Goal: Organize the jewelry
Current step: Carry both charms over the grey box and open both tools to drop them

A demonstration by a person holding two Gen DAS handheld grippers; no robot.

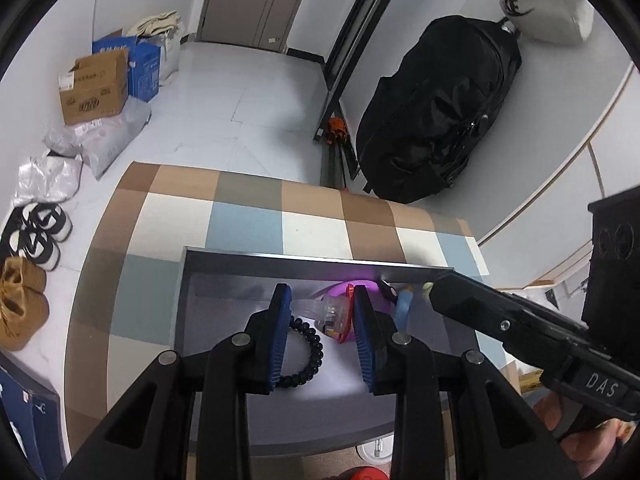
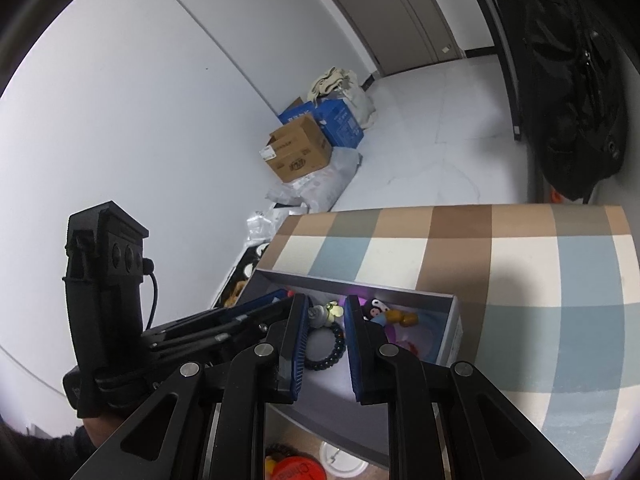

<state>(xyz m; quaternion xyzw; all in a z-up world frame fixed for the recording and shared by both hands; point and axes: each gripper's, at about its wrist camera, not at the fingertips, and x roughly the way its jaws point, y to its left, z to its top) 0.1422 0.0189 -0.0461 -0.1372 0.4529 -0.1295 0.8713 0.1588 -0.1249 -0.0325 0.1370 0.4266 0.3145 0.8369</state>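
Observation:
A grey open box [image 1: 312,261] sits on a checked table [image 1: 248,216]. In it lie a black bead bracelet [image 1: 308,356], a clear watch with red trim [image 1: 334,314] on a purple piece, and a blue band [image 1: 403,305]. My left gripper [image 1: 320,300] is open over the box, its fingers on either side of the watch. My right gripper [image 2: 326,308] is open over the same box [image 2: 448,332], above the bracelet [image 2: 334,350] and a grey-and-yellow charm [image 2: 326,312]. A small cartoon figure [image 2: 378,309] lies to its right.
The right gripper's body [image 1: 520,320] reaches in from the right in the left wrist view. On the floor are cardboard and blue boxes [image 1: 96,88], bags, shoes [image 1: 24,304] and a black backpack [image 1: 436,108]. A red lid [image 2: 298,470] lies below the table edge.

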